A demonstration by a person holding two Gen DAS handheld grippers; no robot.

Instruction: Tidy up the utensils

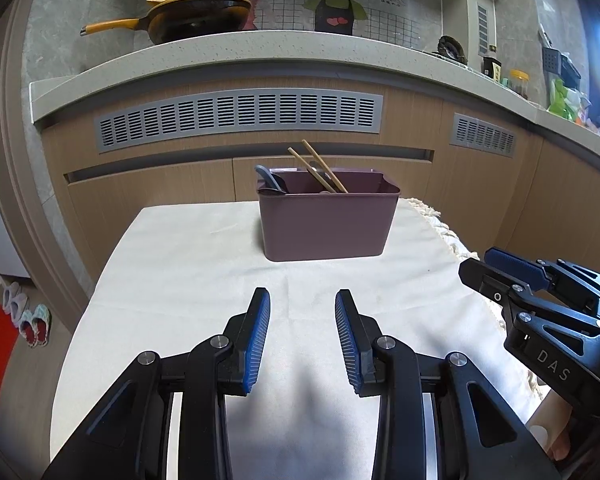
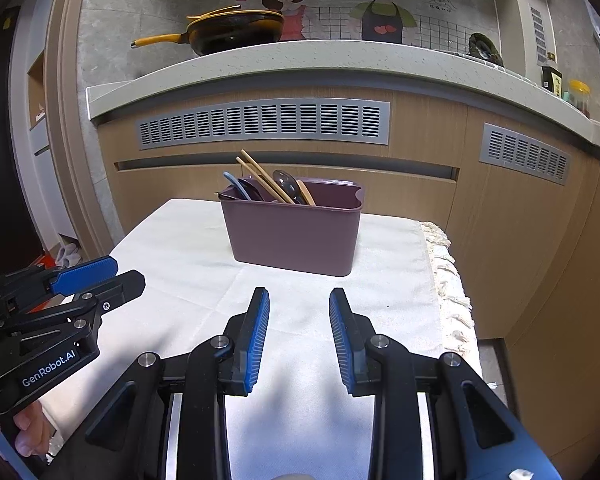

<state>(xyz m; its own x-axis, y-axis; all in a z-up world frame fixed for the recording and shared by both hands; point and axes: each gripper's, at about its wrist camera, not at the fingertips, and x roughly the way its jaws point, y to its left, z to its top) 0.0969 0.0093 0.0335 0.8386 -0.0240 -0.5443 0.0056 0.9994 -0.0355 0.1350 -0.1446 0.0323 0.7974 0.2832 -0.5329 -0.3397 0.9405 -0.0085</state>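
- Left tool [image 1: 302, 340] sits lower centre of its own view, released, gripping nothing.
- Purple bin [image 1: 327, 220] stands mid-frame on the cloth-covered surface [image 1: 188, 264], holding chopsticks [image 1: 320, 168] and spoons [image 2: 290, 186].
- Right tool [image 2: 299, 338] is likewise released.

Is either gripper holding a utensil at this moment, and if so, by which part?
Nothing is held. The left gripper and right gripper are both open and bare; the chopsticks stand in the purple bin.
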